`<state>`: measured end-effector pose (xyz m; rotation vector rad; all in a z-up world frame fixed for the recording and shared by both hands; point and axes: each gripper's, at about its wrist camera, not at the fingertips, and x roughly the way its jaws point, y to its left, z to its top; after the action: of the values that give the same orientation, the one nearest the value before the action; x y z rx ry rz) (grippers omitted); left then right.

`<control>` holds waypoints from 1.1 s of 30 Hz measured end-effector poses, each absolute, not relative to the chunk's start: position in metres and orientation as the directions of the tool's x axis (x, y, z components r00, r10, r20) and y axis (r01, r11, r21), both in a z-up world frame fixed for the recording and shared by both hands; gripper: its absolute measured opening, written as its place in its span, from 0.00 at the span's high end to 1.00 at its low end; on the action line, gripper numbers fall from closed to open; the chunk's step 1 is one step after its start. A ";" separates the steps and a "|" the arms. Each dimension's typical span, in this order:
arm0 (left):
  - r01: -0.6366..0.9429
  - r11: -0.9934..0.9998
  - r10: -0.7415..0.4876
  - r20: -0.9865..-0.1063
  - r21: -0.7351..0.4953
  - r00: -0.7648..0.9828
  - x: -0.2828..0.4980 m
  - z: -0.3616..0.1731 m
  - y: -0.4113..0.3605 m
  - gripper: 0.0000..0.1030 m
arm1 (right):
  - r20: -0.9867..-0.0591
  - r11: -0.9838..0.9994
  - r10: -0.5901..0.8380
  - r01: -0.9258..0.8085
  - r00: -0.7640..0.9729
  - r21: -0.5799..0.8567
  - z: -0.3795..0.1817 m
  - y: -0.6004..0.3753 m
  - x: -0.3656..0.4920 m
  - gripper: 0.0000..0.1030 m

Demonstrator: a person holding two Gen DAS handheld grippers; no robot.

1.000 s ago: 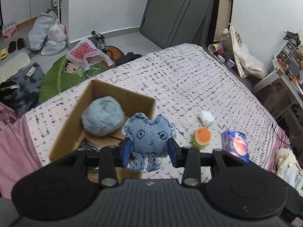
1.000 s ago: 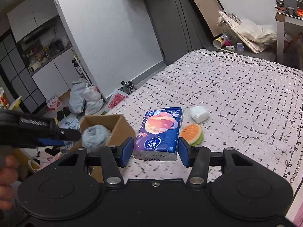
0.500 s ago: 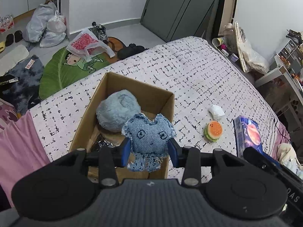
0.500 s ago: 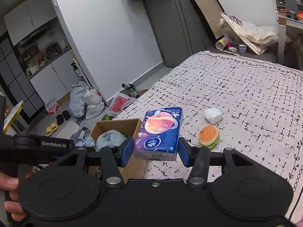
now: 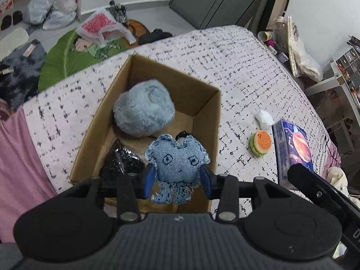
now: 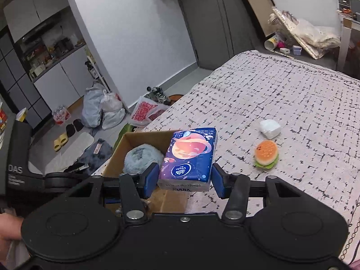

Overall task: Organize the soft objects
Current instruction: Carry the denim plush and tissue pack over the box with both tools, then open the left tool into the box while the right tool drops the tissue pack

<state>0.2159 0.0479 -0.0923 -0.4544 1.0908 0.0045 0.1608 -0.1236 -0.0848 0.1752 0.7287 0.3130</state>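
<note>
My left gripper (image 5: 177,181) is shut on a frayed blue denim plush (image 5: 177,167) and holds it over the near end of the open cardboard box (image 5: 203,96). Inside the box lie a fluffy pale-blue ball (image 5: 144,108) and a dark sparkly item (image 5: 120,160). My right gripper (image 6: 184,180) is shut on a blue tissue pack with a planet print (image 6: 190,157), held beside the box's right wall (image 6: 144,133); that pack (image 5: 292,144) also shows at the right of the left wrist view. The fluffy ball (image 6: 142,157) shows behind the pack.
On the patterned bedspread (image 6: 281,94) right of the box lie a small burger toy (image 6: 266,154) and a white crumpled lump (image 6: 270,128). The burger toy (image 5: 261,142) and white lump (image 5: 264,118) also appear beside the box. Bags (image 6: 103,110) and slippers clutter the floor beyond the bed. A hand (image 6: 9,229) grips the left tool.
The left gripper has carried the denim plush forward and down over the box, whose inside now fills more of its view. The right gripper has carried the tissue pack leftward towards the box.
</note>
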 end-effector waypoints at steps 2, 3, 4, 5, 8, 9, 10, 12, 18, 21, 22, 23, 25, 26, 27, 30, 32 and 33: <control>-0.244 0.896 -0.234 -0.862 -0.371 0.450 0.218 -0.101 0.050 0.59 | -0.635 0.939 0.342 -0.222 0.693 0.263 -0.087 -0.118 0.162 0.52; -0.257 0.890 -0.241 -0.866 -0.378 0.439 0.219 -0.105 0.050 0.59 | -0.641 0.939 0.343 -0.225 0.686 0.262 -0.088 -0.115 0.163 0.52; -0.265 0.885 -0.247 -0.869 -0.382 0.429 0.220 -0.109 0.051 0.59 | -0.648 0.939 0.343 -0.228 0.680 0.258 -0.089 -0.112 0.164 0.52; -0.267 0.882 -0.255 -0.871 -0.388 0.420 0.222 -0.113 0.052 0.59 | -0.655 0.940 0.340 -0.230 0.675 0.251 -0.090 -0.109 0.165 0.52; -0.272 0.877 -0.268 -0.872 -0.397 0.409 0.225 -0.120 0.053 0.59 | -0.672 0.944 0.330 -0.225 0.662 0.242 -0.093 -0.102 0.167 0.52; -0.277 0.872 -0.276 -0.873 -0.403 0.401 0.226 -0.123 0.054 0.59 | -0.676 0.945 0.328 -0.223 0.659 0.241 -0.094 -0.100 0.168 0.52; -0.282 0.868 -0.285 -0.874 -0.410 0.393 0.228 -0.127 0.055 0.58 | -0.680 0.945 0.326 -0.221 0.656 0.240 -0.094 -0.098 0.169 0.52; -0.292 0.865 -0.285 -0.878 -0.408 0.383 0.230 -0.132 0.057 0.58 | -0.692 0.947 0.321 -0.215 0.647 0.238 -0.096 -0.096 0.170 0.52; -0.276 0.869 -0.302 -0.882 -0.411 0.362 0.239 -0.136 0.054 0.53 | -0.718 0.953 0.303 -0.195 0.627 0.232 -0.101 -0.090 0.175 0.52; -0.274 0.869 -0.310 -0.885 -0.413 0.348 0.241 -0.135 0.056 0.49 | -0.722 0.956 0.293 -0.182 0.627 0.230 -0.102 -0.088 0.178 0.52; -0.275 0.867 -0.314 -0.884 -0.415 0.346 0.242 -0.135 0.058 0.47 | -0.723 0.956 0.293 -0.180 0.626 0.232 -0.103 -0.087 0.179 0.52; -0.275 0.863 -0.322 -0.882 -0.423 0.344 0.242 -0.134 0.060 0.44 | -0.723 0.956 0.292 -0.178 0.626 0.232 -0.103 -0.086 0.180 0.52; -0.282 0.858 -0.330 -0.881 -0.430 0.340 0.241 -0.132 0.065 0.39 | -0.723 0.956 0.293 -0.179 0.625 0.232 -0.103 -0.084 0.182 0.52; -0.289 0.854 -0.331 -0.880 -0.433 0.340 0.241 -0.130 0.068 0.37 | -0.723 0.956 0.294 -0.181 0.625 0.232 -0.103 -0.082 0.183 0.52; -0.294 0.850 -0.332 -0.878 -0.437 0.345 0.239 -0.128 0.070 0.36 | -0.723 0.955 0.295 -0.182 0.625 0.233 -0.103 -0.081 0.184 0.52; -0.292 0.846 -0.334 -0.871 -0.446 0.361 0.236 -0.121 0.079 0.35 | -0.722 0.953 0.302 -0.185 0.623 0.239 -0.104 -0.076 0.188 0.52; -0.298 0.844 -0.328 -0.868 -0.446 0.371 0.235 -0.116 0.087 0.34 | -0.723 0.952 0.306 -0.188 0.620 0.242 -0.105 -0.072 0.191 0.52; -0.302 0.842 -0.326 -0.867 -0.448 0.376 0.235 -0.114 0.090 0.34 | -0.723 0.951 0.308 -0.189 0.619 0.243 -0.105 -0.070 0.192 0.52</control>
<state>0.2349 0.0900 -0.1142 -0.6077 1.2065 -0.0170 0.1921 -0.0701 -0.1052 0.1481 0.8578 0.2869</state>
